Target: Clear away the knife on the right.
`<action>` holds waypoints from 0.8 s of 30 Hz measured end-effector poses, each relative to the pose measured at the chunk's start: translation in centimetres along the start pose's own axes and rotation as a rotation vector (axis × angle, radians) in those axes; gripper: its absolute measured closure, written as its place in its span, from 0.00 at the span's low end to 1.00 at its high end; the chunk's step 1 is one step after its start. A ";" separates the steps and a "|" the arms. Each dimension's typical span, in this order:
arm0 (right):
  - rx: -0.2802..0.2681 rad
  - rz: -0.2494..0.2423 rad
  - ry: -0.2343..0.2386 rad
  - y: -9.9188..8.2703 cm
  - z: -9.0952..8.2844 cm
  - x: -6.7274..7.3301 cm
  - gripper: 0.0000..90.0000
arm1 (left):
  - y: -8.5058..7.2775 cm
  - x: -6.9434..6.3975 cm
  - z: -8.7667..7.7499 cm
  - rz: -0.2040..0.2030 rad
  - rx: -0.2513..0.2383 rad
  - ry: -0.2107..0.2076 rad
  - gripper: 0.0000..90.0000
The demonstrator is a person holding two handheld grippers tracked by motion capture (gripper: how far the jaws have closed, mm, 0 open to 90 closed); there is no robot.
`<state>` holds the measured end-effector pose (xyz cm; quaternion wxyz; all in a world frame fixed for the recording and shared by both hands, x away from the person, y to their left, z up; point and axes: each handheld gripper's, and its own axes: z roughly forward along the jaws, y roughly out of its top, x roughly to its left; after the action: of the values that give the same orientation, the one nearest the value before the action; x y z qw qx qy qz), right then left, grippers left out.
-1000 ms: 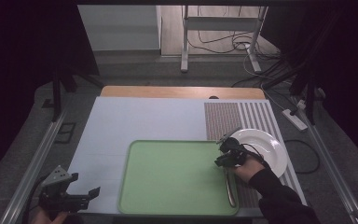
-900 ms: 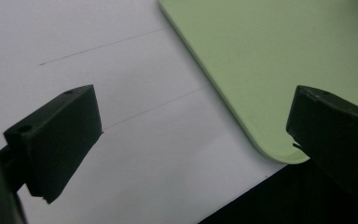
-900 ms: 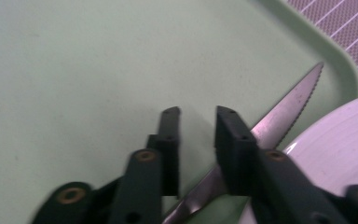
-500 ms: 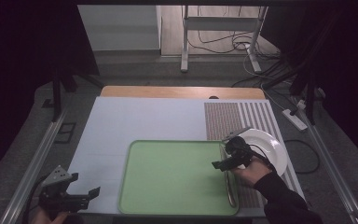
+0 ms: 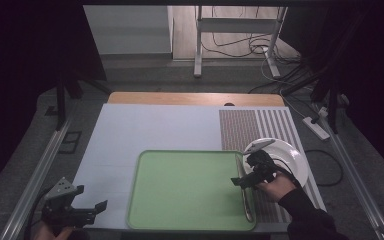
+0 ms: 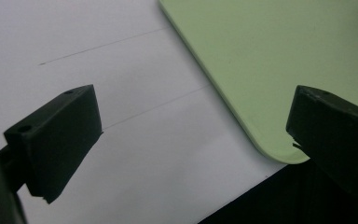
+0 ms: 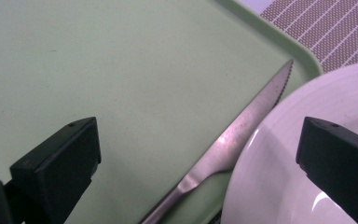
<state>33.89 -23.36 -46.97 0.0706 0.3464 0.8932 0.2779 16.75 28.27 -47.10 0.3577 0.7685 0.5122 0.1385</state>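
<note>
A steel knife (image 7: 242, 128) lies on the green tray (image 7: 121, 70) along its right rim, its serrated tip pointing away from me. Its blade passes under the edge of a white plate (image 7: 307, 177). My right gripper (image 7: 196, 135) hangs just above the knife. Its jaws have just been opening and now stand wide apart, with the knife below them and untouched. From above, the right gripper (image 5: 242, 180) sits between the tray (image 5: 190, 190) and the plate (image 5: 292, 162), with the knife (image 5: 247, 202) nearer me. My left gripper (image 5: 87, 210) is open and empty off the tray's near left corner (image 6: 261, 56).
A white mat (image 5: 155, 130) covers the table under the tray. A brown striped placemat (image 5: 252, 127) lies under the plate at the right. The table's near edge (image 6: 242, 196) runs just beneath the left gripper. Metal rails flank the table.
The right gripper's jaws went from shut to wide apart, and the hand drew back a little toward me and upward. The knife stays on the tray. The left gripper has not moved.
</note>
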 end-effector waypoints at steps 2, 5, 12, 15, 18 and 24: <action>-0.008 0.012 0.002 -0.2 -0.3 -0.1 0.00 | 0.0 0.0 0.0 0.000 -0.001 0.000 0.03; -0.020 0.019 -0.006 -0.7 -0.8 -0.1 0.00 | 0.0 0.0 0.0 0.000 -0.001 0.000 0.03; -0.057 0.040 -0.027 -1.8 -2.3 -0.2 0.00 | 0.0 0.0 0.0 -0.001 -0.003 -0.001 0.03; -0.074 0.052 -0.035 -2.4 -2.9 -0.3 0.00 | 0.0 0.0 0.0 -0.001 -0.003 0.000 0.03; -0.084 0.068 -0.041 -3.0 -3.4 -0.5 0.00 | 0.0 0.0 0.0 -0.001 -0.004 -0.001 0.03; -0.101 0.093 -0.054 -4.2 -4.4 -0.6 0.00 | 0.0 0.0 0.0 -0.001 -0.004 0.000 0.03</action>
<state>30.51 -28.21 -45.64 0.0989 0.3910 0.8587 0.3162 16.73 28.30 -47.09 0.3590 0.7676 0.5123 0.1393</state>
